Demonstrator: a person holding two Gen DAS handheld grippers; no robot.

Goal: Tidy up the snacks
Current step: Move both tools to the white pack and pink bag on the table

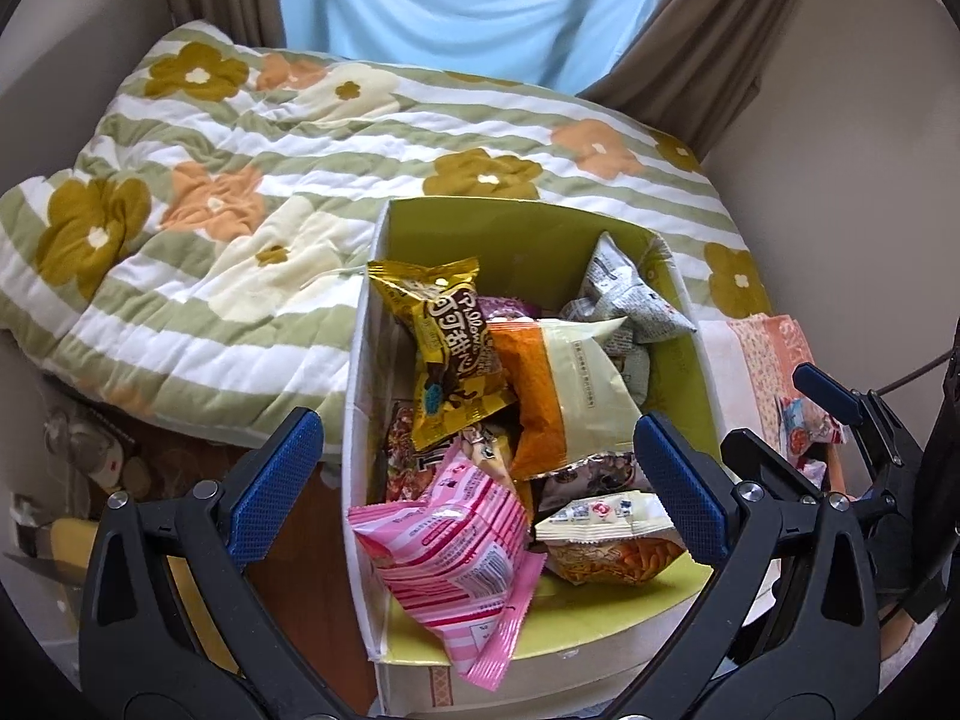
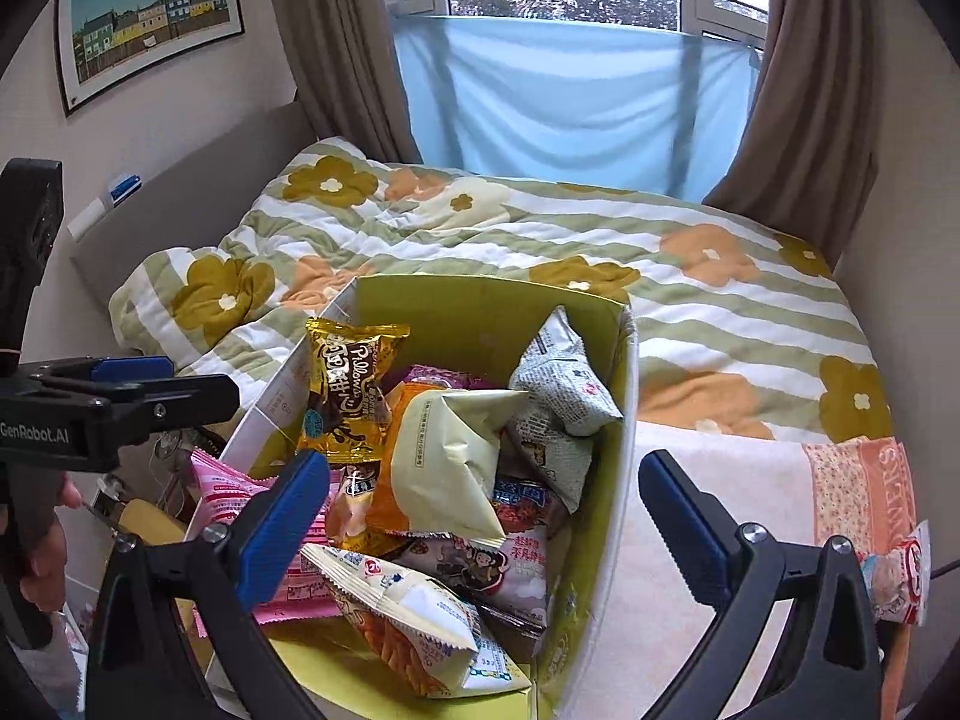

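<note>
An open box (image 1: 372, 300) with a green inside stands at the bed's edge, filled with snack packets. On top lie a gold packet (image 1: 444, 348), an orange and cream bag (image 1: 570, 396), a newsprint-patterned packet (image 1: 630, 294) and a pink striped packet (image 1: 456, 570) that hangs over the near rim. My left gripper (image 1: 477, 480) hovers open above the box's near end, nothing between its pads. In the right wrist view my right gripper (image 2: 486, 516) stands wide open over the same box (image 2: 624, 420), holding nothing. A small red and white packet (image 2: 894, 582) lies outside the box on the right.
A quilt with flowers (image 2: 480, 240) covers the bed behind the box. A pink and orange towel (image 2: 750, 480) lies to the box's right. The left gripper (image 2: 180, 384) and a hand (image 2: 42, 546) show at the left edge. Clutter sits on the floor (image 1: 90, 456) left of the box.
</note>
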